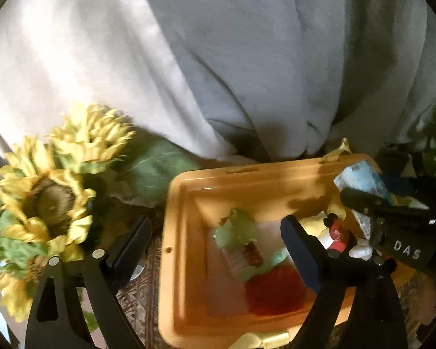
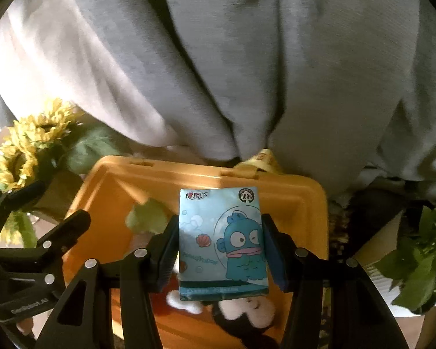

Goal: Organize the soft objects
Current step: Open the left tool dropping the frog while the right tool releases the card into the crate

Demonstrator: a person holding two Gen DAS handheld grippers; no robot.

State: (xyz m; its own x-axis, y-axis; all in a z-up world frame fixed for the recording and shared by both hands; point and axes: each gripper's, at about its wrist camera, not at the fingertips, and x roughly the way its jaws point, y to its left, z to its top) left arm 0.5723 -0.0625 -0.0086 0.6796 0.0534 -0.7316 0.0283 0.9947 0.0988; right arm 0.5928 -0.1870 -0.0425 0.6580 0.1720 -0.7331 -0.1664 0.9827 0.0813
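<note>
An orange plastic bin (image 1: 183,232) (image 2: 107,186) stands in front of me. Inside lie a green plush (image 1: 238,228) (image 2: 148,216), a red soft item (image 1: 276,290) and a small mouse plush (image 1: 337,232) (image 2: 247,314). My right gripper (image 2: 221,250) is shut on a blue tissue pack (image 2: 222,241) with a cartoon fish, held upright over the bin; the pack also shows in the left wrist view (image 1: 360,177). My left gripper (image 1: 218,247) is open and empty, its right finger over the bin and its left finger outside the bin's left wall.
Artificial sunflowers (image 1: 49,200) (image 2: 23,151) with green leaves stand left of the bin. A person in a grey top (image 1: 247,58) fills the background behind the bin. A green leafy plant (image 2: 421,261) is at the right. A patterned cloth (image 1: 142,299) covers the table.
</note>
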